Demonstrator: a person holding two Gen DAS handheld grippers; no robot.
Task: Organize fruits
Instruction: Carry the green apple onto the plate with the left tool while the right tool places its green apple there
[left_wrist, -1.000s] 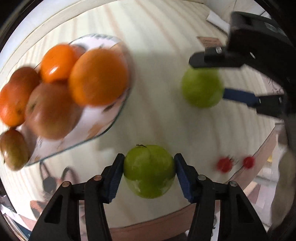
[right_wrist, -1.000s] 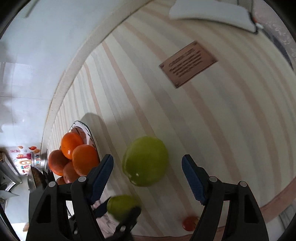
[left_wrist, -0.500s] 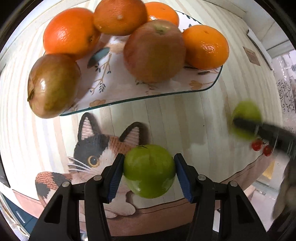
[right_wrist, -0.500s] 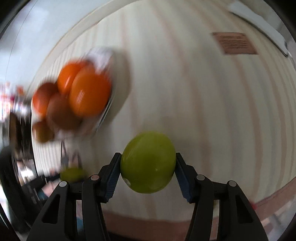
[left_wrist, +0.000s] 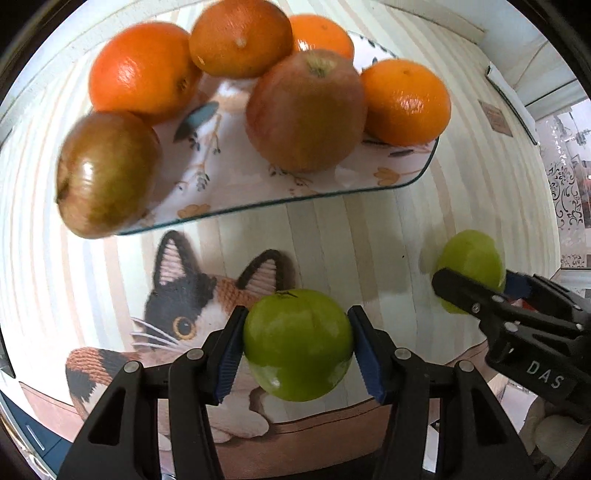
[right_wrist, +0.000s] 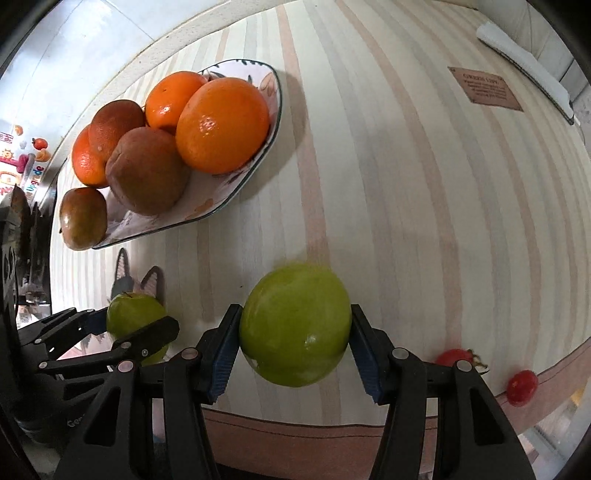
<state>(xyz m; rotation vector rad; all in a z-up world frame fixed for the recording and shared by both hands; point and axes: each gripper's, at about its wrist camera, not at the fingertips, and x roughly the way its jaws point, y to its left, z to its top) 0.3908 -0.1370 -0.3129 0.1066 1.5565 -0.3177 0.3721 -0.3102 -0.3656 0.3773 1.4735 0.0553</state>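
right claw (right_wrist: 295, 341) now nearer the plate (right_wrist: 236, 192), clamped on 1 green apple (right_wrist: 295, 325), left claw (left_wrist: 295, 349) clamping another green apple (left_wrist: 297, 343) above the counter (right_wrist: 406, 184)

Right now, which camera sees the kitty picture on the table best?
The left wrist view: the cat picture shows its face, eye, whiskers and both ears, just past the left claw. The right wrist view catches only its ears, beside that claw's green apple.

oranges (left_wrist: 144, 70) and apples (left_wrist: 304, 110) on plate (left_wrist: 229, 206) — behind claw-held apples (left_wrist: 297, 343)
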